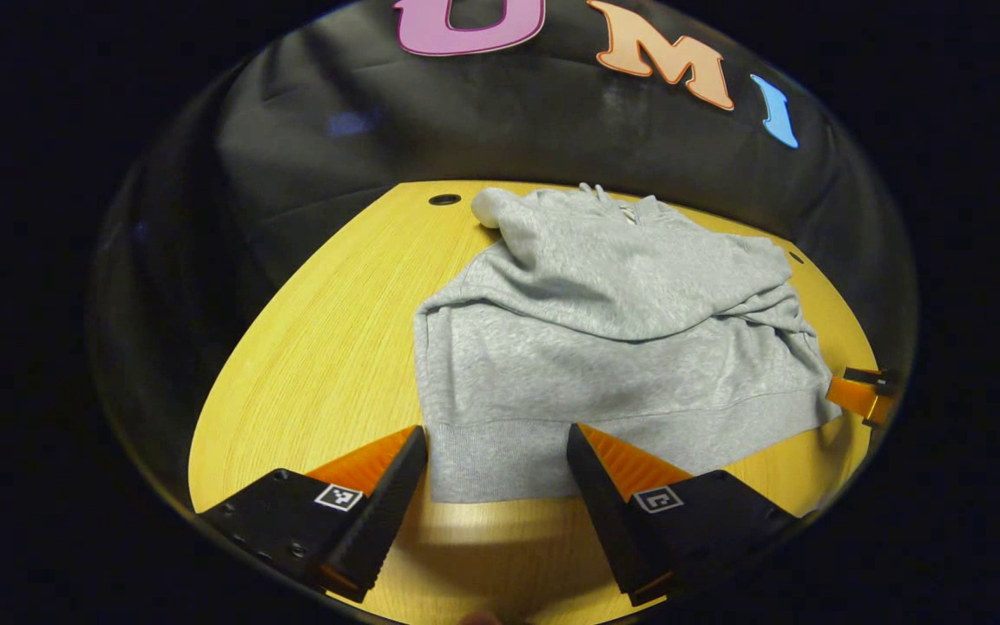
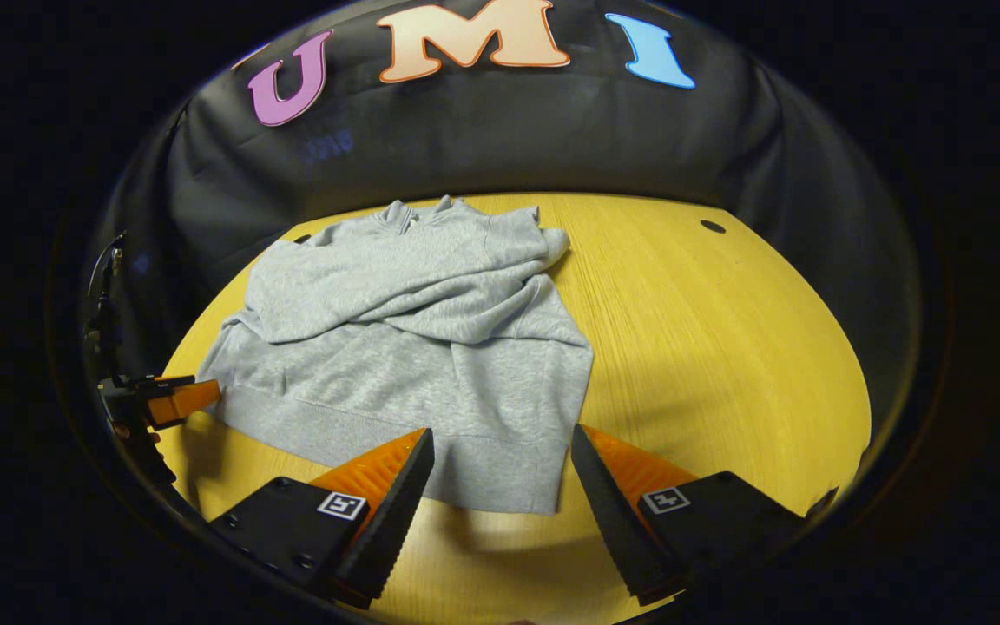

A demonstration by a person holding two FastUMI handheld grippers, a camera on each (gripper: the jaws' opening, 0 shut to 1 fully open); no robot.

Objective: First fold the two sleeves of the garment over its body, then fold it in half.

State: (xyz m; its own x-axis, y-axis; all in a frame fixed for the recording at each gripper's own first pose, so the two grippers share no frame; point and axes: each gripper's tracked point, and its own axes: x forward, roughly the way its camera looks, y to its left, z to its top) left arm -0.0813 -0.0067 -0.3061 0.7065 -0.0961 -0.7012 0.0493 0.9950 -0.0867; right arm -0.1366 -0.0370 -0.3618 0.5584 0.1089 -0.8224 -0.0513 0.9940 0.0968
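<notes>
A grey sweatshirt [image 1: 613, 347] lies on the yellow wooden table [image 1: 326, 347], both sleeves folded across its body. Its ribbed hem faces me. My left gripper [image 1: 496, 443] is open, its fingers straddling the hem's left corner from just above. In the right gripper view the sweatshirt [image 2: 404, 347] lies left of centre, and my right gripper [image 2: 502, 443] is open over the hem's right corner. The right gripper [image 1: 860, 392] shows at the far right edge of the left gripper view, and the left gripper [image 2: 166, 401] at the far left of the right gripper view.
The black cloth wall [image 1: 500, 130] rises close behind the table's far edge. Small round holes [image 1: 444, 200] [image 2: 712, 226] sit in the tabletop near the back. Bare tabletop [image 2: 726, 347] stretches to the right of the garment.
</notes>
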